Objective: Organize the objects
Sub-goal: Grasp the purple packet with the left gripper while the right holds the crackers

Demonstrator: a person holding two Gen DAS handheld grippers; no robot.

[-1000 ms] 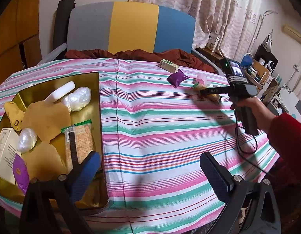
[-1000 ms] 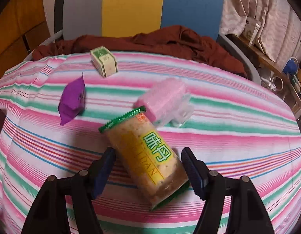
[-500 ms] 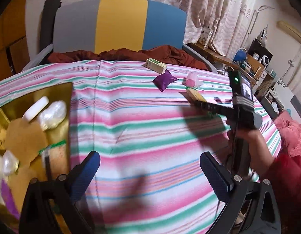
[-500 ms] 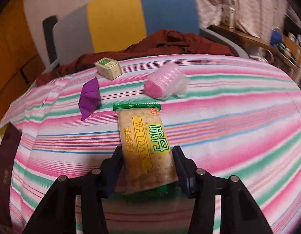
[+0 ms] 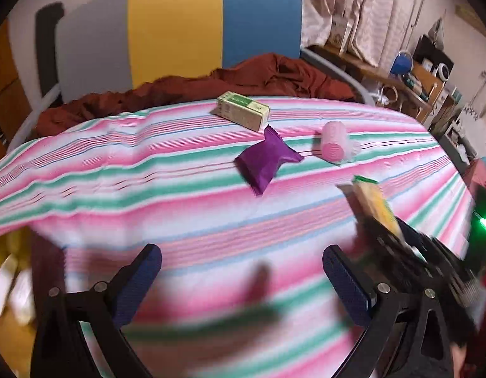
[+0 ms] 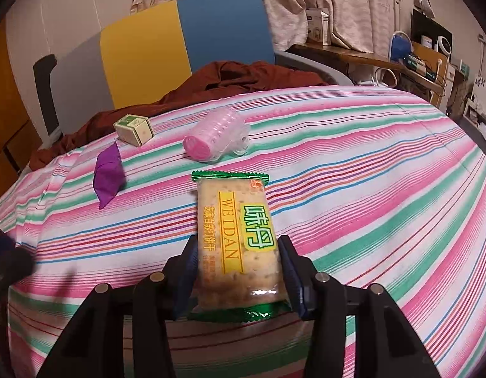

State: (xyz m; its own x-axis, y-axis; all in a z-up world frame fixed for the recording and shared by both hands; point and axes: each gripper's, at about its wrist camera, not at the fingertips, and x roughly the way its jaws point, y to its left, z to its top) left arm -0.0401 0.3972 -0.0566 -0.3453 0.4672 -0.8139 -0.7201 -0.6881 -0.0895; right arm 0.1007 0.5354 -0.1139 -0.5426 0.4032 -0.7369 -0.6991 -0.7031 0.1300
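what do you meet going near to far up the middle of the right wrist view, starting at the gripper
right gripper shut on the cracker packet → pink roll in clear wrap → red cloth → chair back

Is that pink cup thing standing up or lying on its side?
On its side. The pink cup lies on the striped tablecloth, its round end facing the camera, inside clear wrapping.

Your left gripper (image 5: 241, 280): black angular frame, two dark blue textured pads, silver screws at the joints | your right gripper (image 6: 238, 271): same black frame, blue pads, silver screws; from the left wrist view, blurred, a green light glows on its body | red sleeve edge beside it.
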